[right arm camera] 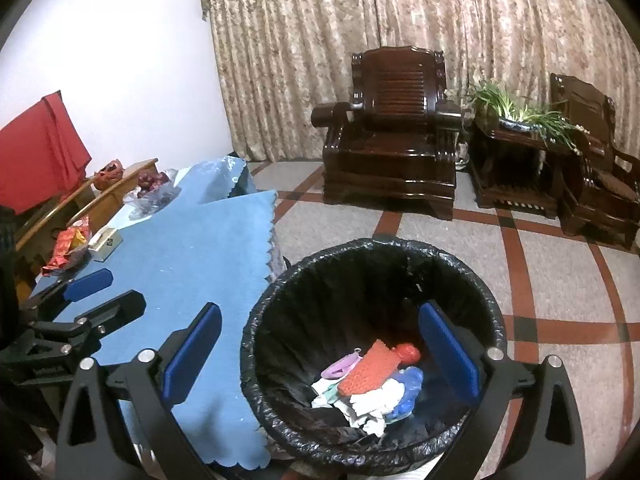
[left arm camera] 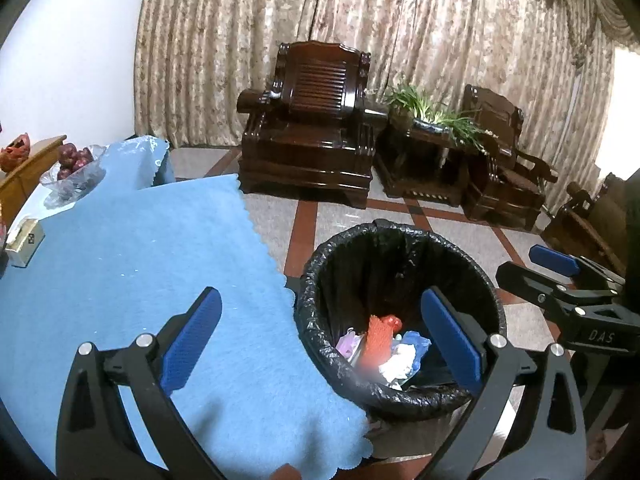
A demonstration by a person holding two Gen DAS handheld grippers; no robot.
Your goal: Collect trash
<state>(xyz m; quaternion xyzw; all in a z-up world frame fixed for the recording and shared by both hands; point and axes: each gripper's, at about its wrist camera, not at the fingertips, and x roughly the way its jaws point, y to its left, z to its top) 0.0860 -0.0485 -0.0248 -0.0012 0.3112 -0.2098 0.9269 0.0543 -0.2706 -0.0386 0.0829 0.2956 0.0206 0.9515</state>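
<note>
Blue tablecloth (right arm camera: 192, 256) beside lined bin (right arm camera: 360, 256)

Two handheld grippers tilt downward side by side, both with jaws spread wide and nothing between the blue pads. The left gripper (left arm camera: 322, 338) shows one finger at 7 o'clock and the other at 5 o'clock of its own view; the right gripper (right arm camera: 320, 354) mirrors that pose. In the left wrist view the right gripper sits at 4 o'clock; in the right wrist view the left sits at 8 o'clock.
</note>
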